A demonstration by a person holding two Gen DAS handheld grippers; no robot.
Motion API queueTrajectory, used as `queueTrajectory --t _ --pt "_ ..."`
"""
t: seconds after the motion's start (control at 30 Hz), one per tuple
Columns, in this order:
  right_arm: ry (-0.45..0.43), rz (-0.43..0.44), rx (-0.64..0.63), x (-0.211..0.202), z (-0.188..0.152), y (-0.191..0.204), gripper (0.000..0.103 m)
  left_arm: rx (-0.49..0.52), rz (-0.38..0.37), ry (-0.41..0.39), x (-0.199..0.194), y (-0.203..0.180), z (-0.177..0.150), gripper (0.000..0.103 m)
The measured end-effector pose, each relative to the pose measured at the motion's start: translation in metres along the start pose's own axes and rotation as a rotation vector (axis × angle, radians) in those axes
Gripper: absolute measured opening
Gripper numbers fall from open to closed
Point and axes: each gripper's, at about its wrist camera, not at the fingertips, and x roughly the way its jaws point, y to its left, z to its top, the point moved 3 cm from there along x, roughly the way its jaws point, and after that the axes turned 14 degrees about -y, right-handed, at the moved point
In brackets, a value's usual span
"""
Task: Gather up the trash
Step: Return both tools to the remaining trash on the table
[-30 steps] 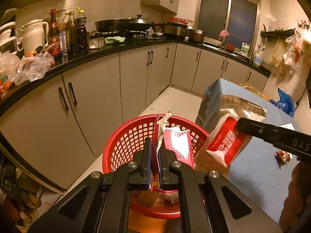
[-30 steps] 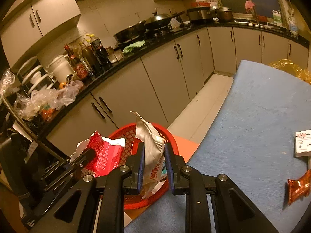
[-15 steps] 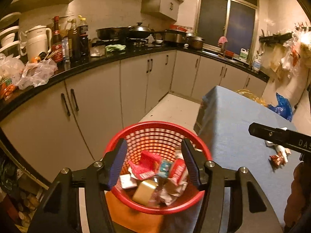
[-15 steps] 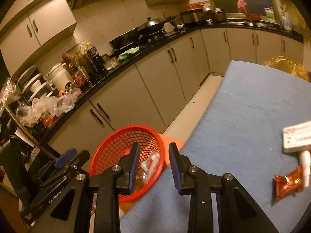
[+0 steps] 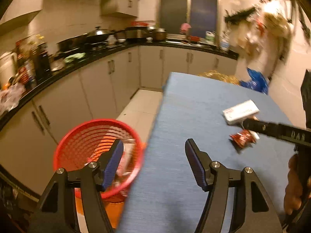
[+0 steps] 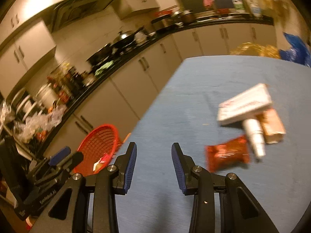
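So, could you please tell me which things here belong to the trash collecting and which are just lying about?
Belongs to the job:
- red basket, trash already inside
- red wrapper on the table
- white box
- white tube
- small brown carton

Just lying about:
- wok and pots on the counter
- bottles
- blue bag

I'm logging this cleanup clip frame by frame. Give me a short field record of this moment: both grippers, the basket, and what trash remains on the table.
left gripper: open, nothing between its jaws, which have just been opening
right gripper: open, empty, jaws just opened further
red plastic mesh basket: beside the table's edge, wrappers inside
blue cloth-covered table: trash remains on it
red foil snack wrapper: on table
white carton box: on table
white tube: beside the box
brown packet: next to the tube
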Motion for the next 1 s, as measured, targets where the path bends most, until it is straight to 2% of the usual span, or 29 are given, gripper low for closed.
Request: queueTrajectory --t 0.13,0.27,0.33,0.5,0.6,0.7,0.93,0.97,1.0 --pt "-0.07 -0.059 0.062 -0.022 0.011 -0.048 0.04 0.083 -0.074 0.025 0.009 -0.046 0.001 0.07" --pt "-0.128 -0.132 0.153 -0.038 0.023 -0.101 0.044 0.215 -0.176 0.049 0.019 -0.102 -0.001 0.075" --pt "-0.141 -0.163 0.189 -0.041 0.027 -0.126 0.045 0.272 -0.224 0.067 0.028 -0.127 -0.003 0.079" --pt "-0.165 -0.231 0.268 -0.044 0.024 -0.173 0.047 0.373 -0.323 0.136 0.062 -0.173 -0.012 0.08" --pt "-0.148 -0.173 0.337 -0.045 0.022 -0.182 0.047 0.416 -0.367 0.19 0.091 -0.189 -0.017 0.08" --pt "-0.155 -0.182 0.341 -0.049 0.022 -0.186 0.047 0.433 -0.427 0.228 0.109 -0.197 -0.023 0.08" --pt "-0.138 -0.163 0.376 -0.043 0.021 -0.184 0.048 0.435 -0.437 0.265 0.148 -0.208 -0.028 0.08" --pt "-0.139 -0.166 0.372 -0.043 0.02 -0.185 0.048 0.427 -0.438 0.261 0.15 -0.209 -0.029 0.076" --pt "-0.138 -0.166 0.372 -0.043 0.02 -0.185 0.048 0.426 -0.439 0.26 0.15 -0.21 -0.03 0.068"
